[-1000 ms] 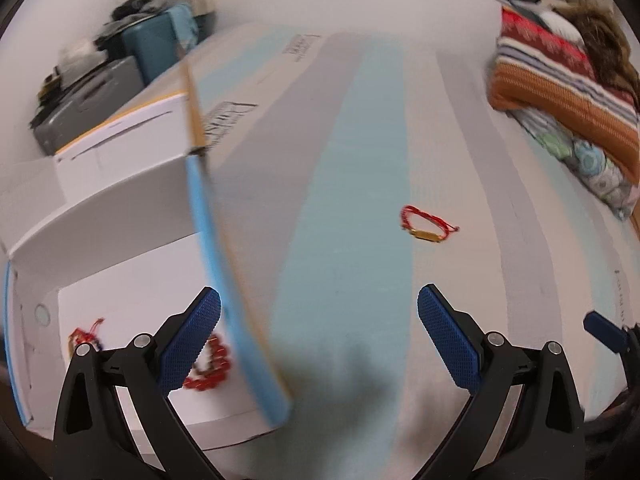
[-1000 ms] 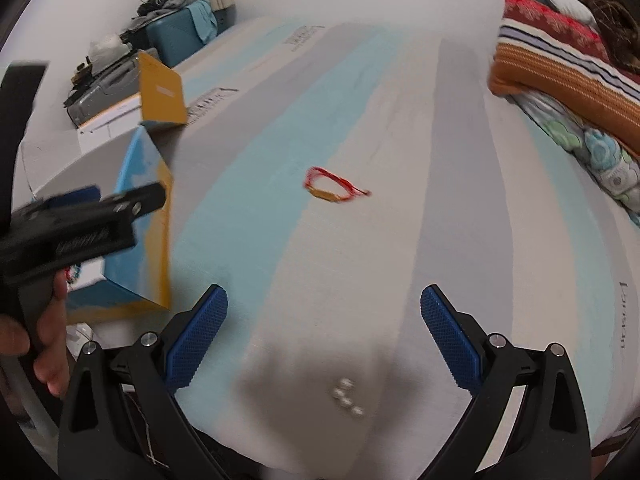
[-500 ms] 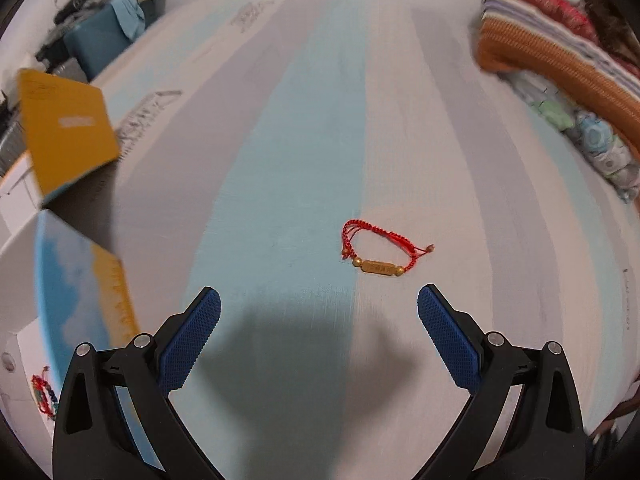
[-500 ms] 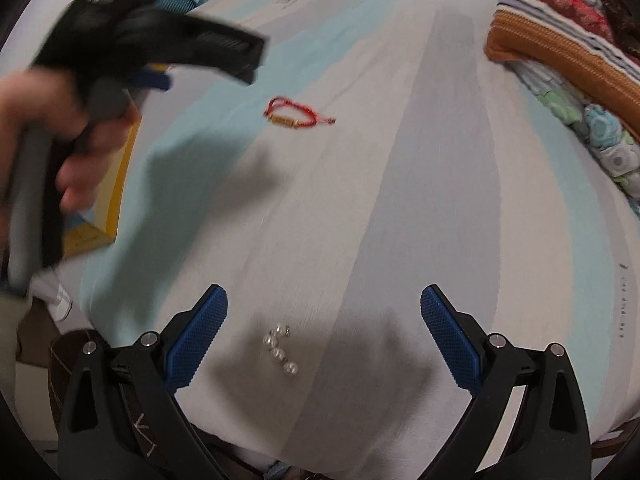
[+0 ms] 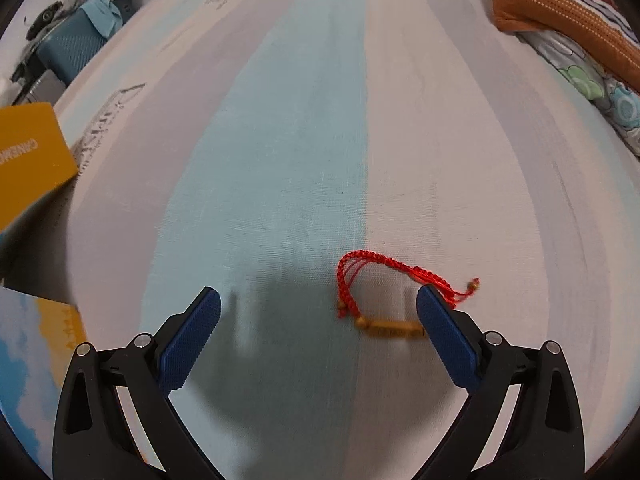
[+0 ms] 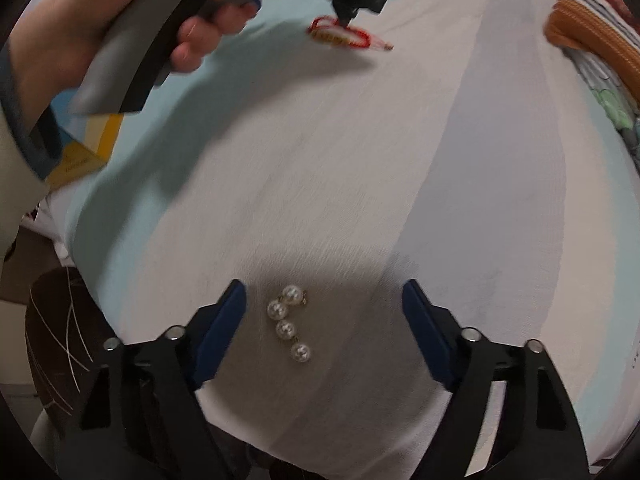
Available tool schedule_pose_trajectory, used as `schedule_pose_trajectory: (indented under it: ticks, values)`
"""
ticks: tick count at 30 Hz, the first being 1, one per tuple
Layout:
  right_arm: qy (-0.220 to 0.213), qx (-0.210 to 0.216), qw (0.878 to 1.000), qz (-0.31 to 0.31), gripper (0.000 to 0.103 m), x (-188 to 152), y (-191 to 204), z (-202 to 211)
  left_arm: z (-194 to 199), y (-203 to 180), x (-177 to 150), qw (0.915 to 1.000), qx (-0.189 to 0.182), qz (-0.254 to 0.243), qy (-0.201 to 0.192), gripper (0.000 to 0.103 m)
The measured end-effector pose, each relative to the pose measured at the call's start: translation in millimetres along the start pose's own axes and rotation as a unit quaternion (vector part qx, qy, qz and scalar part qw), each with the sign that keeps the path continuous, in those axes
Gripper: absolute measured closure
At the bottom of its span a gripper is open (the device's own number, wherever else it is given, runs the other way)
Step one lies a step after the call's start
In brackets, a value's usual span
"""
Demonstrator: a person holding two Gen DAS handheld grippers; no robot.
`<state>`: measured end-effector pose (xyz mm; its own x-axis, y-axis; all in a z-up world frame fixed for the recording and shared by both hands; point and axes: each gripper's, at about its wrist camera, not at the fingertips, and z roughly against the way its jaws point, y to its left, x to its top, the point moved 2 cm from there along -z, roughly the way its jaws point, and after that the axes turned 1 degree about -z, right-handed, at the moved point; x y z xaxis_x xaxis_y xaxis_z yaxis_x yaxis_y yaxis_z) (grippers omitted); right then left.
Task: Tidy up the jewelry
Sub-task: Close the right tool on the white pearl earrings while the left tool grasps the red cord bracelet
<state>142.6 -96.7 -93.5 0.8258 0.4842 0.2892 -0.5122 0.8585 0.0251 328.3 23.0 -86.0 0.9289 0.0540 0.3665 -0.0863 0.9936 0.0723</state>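
Both grippers' fingers (image 5: 188, 340) spread, right gripper (image 6: 324, 312) closing around pearls (image 6: 287, 322), striped bedsheet (image 5: 296, 128), folded blankets (image 5: 560, 4)

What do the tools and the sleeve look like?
Both tools, left tool and right tool, have black linkage arms with silver rivets and blue ribbed pads. The left tool's handle is grey and black. The sleeve is beige with a blue-grey cuff.

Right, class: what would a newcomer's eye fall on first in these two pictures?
Probably the red bracelet on the striped bedsheet, lying just ahead of the open left hand-held gripper. Next, the white pearl earrings between the right hand-held gripper fingers, whose jaws have just been closing, not yet touching.
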Motion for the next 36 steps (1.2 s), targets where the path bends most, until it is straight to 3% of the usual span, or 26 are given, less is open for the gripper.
schedule_pose_trajectory:
  ticks: [7,10,17,20,21,36]
  values:
    - [0.022,0.005,1.0,0.006,0.046,-4.5,0.0,-12.3,-18.9,-3.1,-5.8,0.9998,-0.014,0.006,0.015,0.017]
    - [0.022,0.003,1.0,0.003,0.06,-4.0,-1.0,-10.3,-18.1,-4.3,-7.9,0.9997,-0.02,0.003,0.011,0.027]
    - [0.022,-0.002,1.0,-0.004,0.092,-3.3,-3.6,-9.0,-10.5,-8.8,-14.5,0.9992,-0.036,0.01,0.015,0.063]
    - [0.019,-0.001,1.0,-0.009,0.092,-4.0,-3.6,-6.3,-6.4,-11.7,-17.8,0.9995,-0.027,0.006,0.013,0.093]
    - [0.018,-0.002,1.0,-0.009,0.092,-3.9,-3.4,-5.4,-5.9,-12.3,-19.1,0.9996,-0.023,0.005,0.012,0.097]
    - [-0.015,-0.006,1.0,-0.027,0.092,-8.8,-17.2,16.7,-1.1,-2.5,-15.7,0.9996,-0.026,0.009,0.009,0.097]
